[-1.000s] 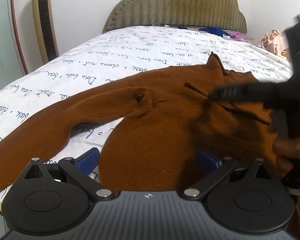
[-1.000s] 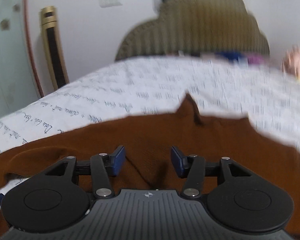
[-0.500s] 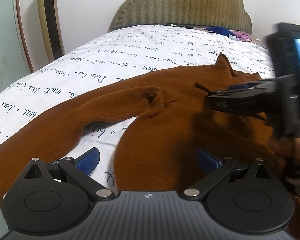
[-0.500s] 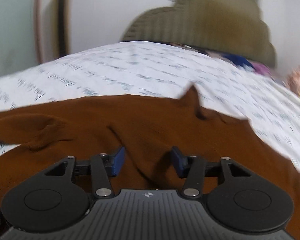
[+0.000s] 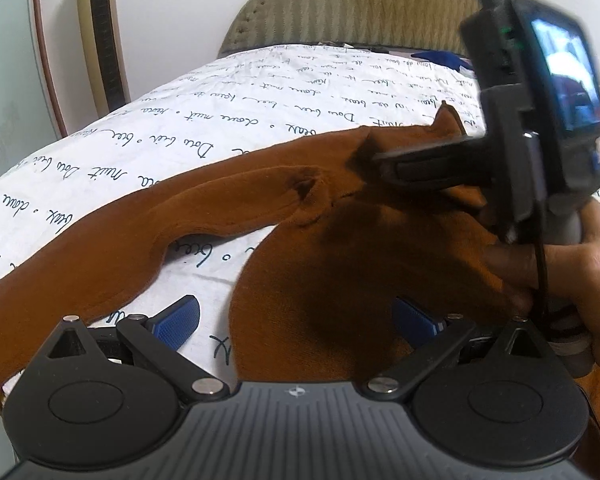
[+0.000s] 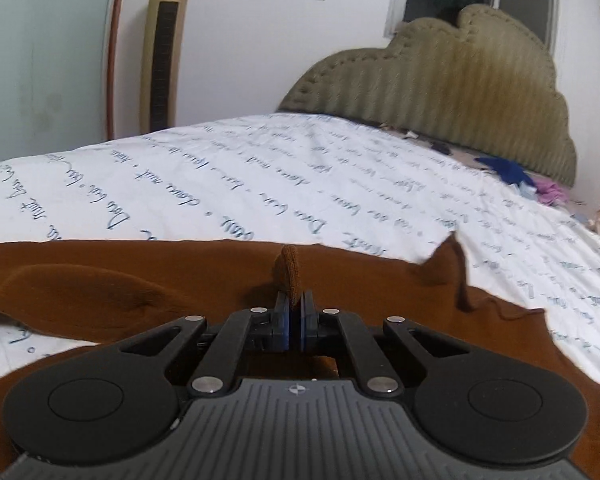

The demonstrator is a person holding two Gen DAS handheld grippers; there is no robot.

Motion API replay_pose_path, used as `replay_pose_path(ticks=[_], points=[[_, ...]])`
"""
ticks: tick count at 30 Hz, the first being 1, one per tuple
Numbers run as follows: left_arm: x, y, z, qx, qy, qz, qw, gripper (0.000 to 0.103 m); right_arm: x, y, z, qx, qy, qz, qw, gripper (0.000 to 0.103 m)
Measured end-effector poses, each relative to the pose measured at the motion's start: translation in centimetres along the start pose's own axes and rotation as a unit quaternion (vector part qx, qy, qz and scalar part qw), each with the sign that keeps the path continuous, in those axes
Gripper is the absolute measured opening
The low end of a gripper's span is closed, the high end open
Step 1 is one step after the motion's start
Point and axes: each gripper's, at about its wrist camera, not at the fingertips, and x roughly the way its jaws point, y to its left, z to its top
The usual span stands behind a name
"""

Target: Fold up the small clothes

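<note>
The right gripper [image 6: 294, 322] has its blue pads pressed together on a small pinched-up fold of the rust-brown knit garment [image 6: 159, 272], the fabric standing up in a ridge just above the fingertips at the centre of the right wrist view. The left gripper [image 5: 295, 320] is spread wide, its blue pads [image 5: 178, 321] well apart, one over the bedsheet and the other over the garment's body, gripping nothing. The garment [image 5: 340, 264] lies flat across the lower half of both frames, one long sleeve trailing to the lower left. It rests on a white bedsheet printed with dark cursive script [image 6: 259, 184]. At the upper right stands an olive ribbed scalloped headboard [image 6: 460, 92], with a gold tower fan [image 6: 159, 48] at upper left.
</note>
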Motion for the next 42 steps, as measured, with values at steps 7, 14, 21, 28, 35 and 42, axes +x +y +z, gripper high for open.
replay_pose_path(ticks=[7,14,21,28,35,42], points=[[0.0,0.5,0.1,-0.007,-0.002,0.006,1.0,0.103,-5.3,-5.0,-2.7,0.136,-0.017,0.009,0.991,0.029],[-0.1,-0.1,-0.1,0.003,0.003,-0.009,1.0,0.103,-8.0,-7.7,-7.7,0.114,0.054,-0.121,0.985,0.06],[0.1,0.8,-0.1,-0.01,0.016,-0.004,0.9998,0.103,-13.3,-8.8,-10.5,0.126,0.0,-0.141,0.982,0.094],[0.3,1.5,0.1,-0.025,0.033,-0.001,0.9991,0.103,-13.8,-9.9,-12.8,0.17,0.01,-0.126,0.977,0.094],[0.0,2.6,0.3,-0.042,0.041,0.008,0.9982,0.103,-13.0,-9.1,-13.1,0.156,0.011,-0.123,0.98,0.1],[-3.5,7.9,-0.3,-0.121,0.053,0.038,0.9906,0.103,-13.1,-9.6,-13.3,0.175,0.007,-0.112,0.978,0.102]])
